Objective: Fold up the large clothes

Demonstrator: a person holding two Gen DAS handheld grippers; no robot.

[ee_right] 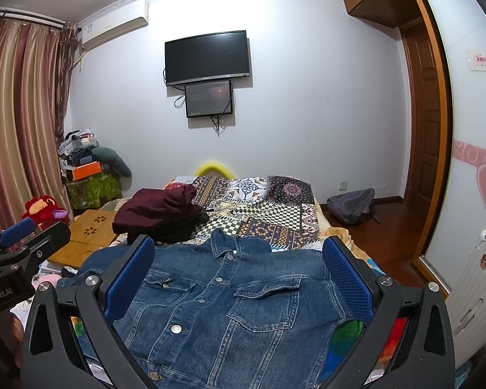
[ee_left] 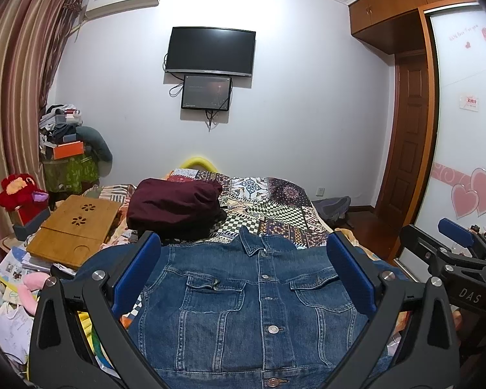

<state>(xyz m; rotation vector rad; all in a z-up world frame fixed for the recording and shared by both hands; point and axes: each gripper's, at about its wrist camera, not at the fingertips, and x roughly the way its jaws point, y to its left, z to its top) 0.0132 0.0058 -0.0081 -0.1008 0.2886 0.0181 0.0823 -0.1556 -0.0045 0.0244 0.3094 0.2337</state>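
Bed (ee_left: 275, 207) with patchwork cover extends ahead of both grippers. Denim jacket (ee_left: 259, 308), buttoned front up and collar pointing away, lies flat directly beneath and between the fingers. Left gripper (ee_left: 243, 275) and right gripper (ee_right: 239, 278) both hover spread wide, holding nothing.

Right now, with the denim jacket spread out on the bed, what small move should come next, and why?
Probably lower the left tool toward a side edge of the blue button-front denim jacket. Both tools are open and hold nothing; the right tool hovers alike, and the jacket lies flat, front up, unfolded.
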